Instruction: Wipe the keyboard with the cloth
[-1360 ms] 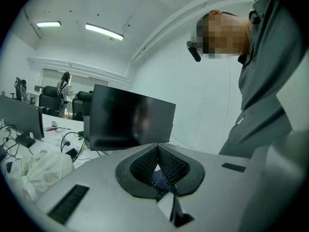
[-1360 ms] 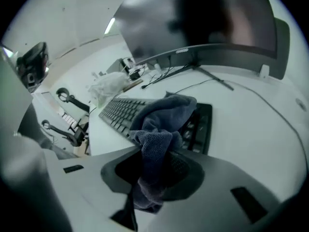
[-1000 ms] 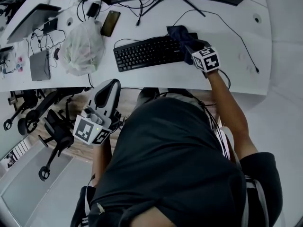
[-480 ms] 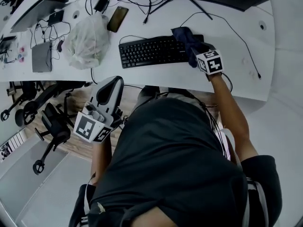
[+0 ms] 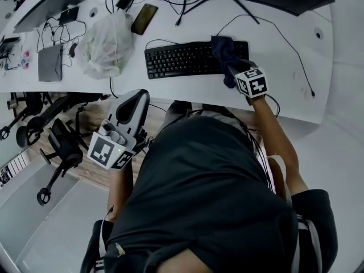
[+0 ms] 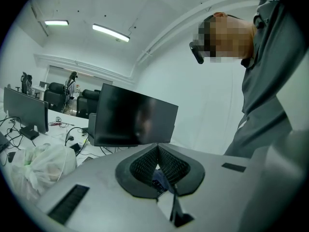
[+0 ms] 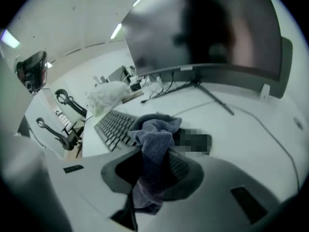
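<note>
A black keyboard [image 5: 185, 58] lies on the white desk [image 5: 273, 90]. A dark blue cloth [image 5: 223, 51] is draped over the keyboard's right end. My right gripper [image 5: 236, 67] is shut on the cloth [image 7: 153, 146], which bunches out in front of the jaws over the keyboard [image 7: 112, 124]. My left gripper [image 5: 128, 110] hangs below the desk edge, off the keyboard, with its jaws shut and nothing between them [image 6: 157, 164].
A white plastic bag [image 5: 105, 44], a phone [image 5: 144, 19], a laptop [image 5: 45, 7], cables and small devices crowd the desk's left part. A dark monitor [image 7: 212, 28] stands behind the keyboard. Office chairs [image 5: 57, 147] stand below the desk at left.
The right gripper with the cloth has shifted slightly toward the keyboard's right end and near edge. The left gripper stays low by the desk edge.
</note>
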Demonstrator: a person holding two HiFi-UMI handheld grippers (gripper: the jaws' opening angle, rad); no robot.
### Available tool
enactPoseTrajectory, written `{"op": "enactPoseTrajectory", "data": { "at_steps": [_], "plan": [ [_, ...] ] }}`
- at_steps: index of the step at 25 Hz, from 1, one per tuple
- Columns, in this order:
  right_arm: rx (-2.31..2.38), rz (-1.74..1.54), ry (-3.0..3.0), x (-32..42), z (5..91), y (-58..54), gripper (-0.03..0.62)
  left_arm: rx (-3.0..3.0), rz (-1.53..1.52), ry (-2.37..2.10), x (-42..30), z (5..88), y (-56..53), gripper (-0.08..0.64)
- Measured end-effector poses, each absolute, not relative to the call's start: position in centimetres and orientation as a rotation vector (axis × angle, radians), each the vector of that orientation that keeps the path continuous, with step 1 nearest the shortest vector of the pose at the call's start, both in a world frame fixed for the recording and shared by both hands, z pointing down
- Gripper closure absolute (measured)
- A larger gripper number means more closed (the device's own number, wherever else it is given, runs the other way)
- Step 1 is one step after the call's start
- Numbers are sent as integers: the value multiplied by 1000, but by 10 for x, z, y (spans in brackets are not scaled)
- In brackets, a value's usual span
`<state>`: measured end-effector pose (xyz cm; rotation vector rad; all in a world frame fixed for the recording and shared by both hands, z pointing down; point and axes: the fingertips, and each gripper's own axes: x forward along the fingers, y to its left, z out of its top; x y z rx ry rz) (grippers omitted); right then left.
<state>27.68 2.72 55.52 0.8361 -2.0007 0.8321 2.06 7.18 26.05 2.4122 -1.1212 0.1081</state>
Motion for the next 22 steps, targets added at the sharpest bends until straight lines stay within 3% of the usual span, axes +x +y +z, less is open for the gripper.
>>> {"op": "enactPoseTrajectory", "data": {
  "at_steps": [3, 10, 16, 22],
  "plan": [
    [918, 838, -1972, 281, 556, -16, 492, 2428, 118, -1098, 27, 261, 69, 555],
    [803, 1026, -1953, 263, 567, 75, 495, 2402, 98, -1105, 24, 264, 70, 555],
    [879, 804, -1973, 262, 565, -28, 494, 2410, 107, -1067, 31, 269, 65, 555],
    [564, 760, -1900, 236, 570, 88, 495, 2385, 91, -1085, 24, 271, 62, 555]
  ]
}}
